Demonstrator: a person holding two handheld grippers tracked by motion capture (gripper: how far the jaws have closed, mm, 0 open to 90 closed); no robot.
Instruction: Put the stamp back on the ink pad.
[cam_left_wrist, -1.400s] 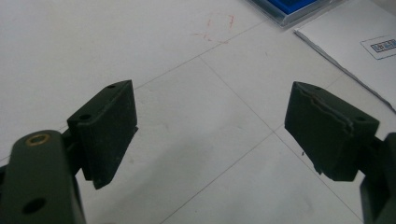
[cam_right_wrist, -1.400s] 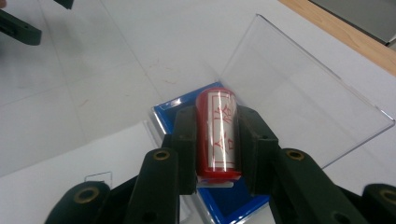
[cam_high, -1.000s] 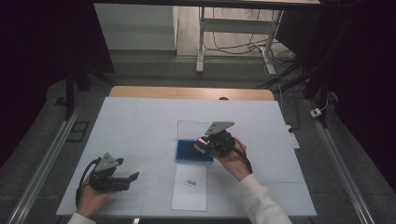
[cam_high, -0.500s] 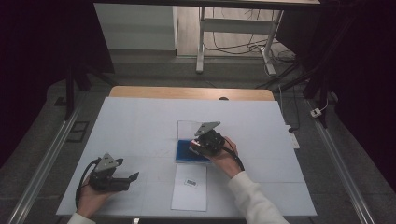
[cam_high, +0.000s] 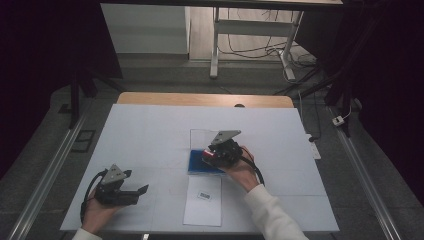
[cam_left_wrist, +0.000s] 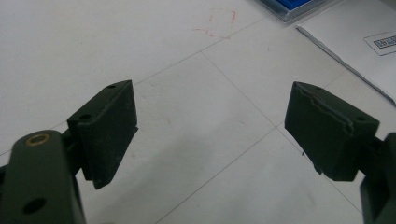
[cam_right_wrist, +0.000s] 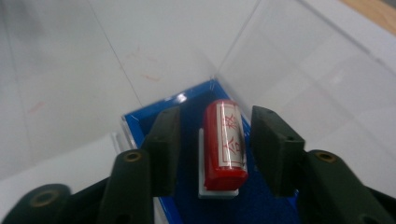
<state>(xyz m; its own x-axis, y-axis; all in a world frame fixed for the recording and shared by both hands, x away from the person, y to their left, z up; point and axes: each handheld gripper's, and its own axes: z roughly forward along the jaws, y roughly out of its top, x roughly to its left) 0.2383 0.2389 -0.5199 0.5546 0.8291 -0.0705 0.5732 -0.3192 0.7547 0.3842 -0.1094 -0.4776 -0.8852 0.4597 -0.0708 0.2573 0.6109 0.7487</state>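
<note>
Opening just now, the right gripper (cam_right_wrist: 212, 149) has let its jaws part on either side of the red stamp (cam_right_wrist: 225, 144); a gap shows between each pad and the stamp, so it is released, not gripped. Against a second ago, the right hand (cam_high: 240, 167) sits a little nearer the left edge of the blue pad (cam_high: 200, 162), while the left gripper (cam_high: 137, 191) has stayed put, jaws spread wide over bare tabletop (cam_high: 150, 135) with nothing between them.

White sheeting covers the tabletop, crossed by thin lines and a few faint red marks, and a wooden edge shows on the side away from the person. A clear lid (cam_right_wrist: 299, 70) rises beyond the right gripper. A paper sheet (cam_high: 202, 200) with a small printed label lies just behind that gripper, toward the person. Grey floor, a metal frame and cables lie beyond, with dark surroundings.

The stamp rests on a white base in the blue pad, between the jaws. Its long axis runs along the gripper's own reach, one end pointing away toward the lid
</note>
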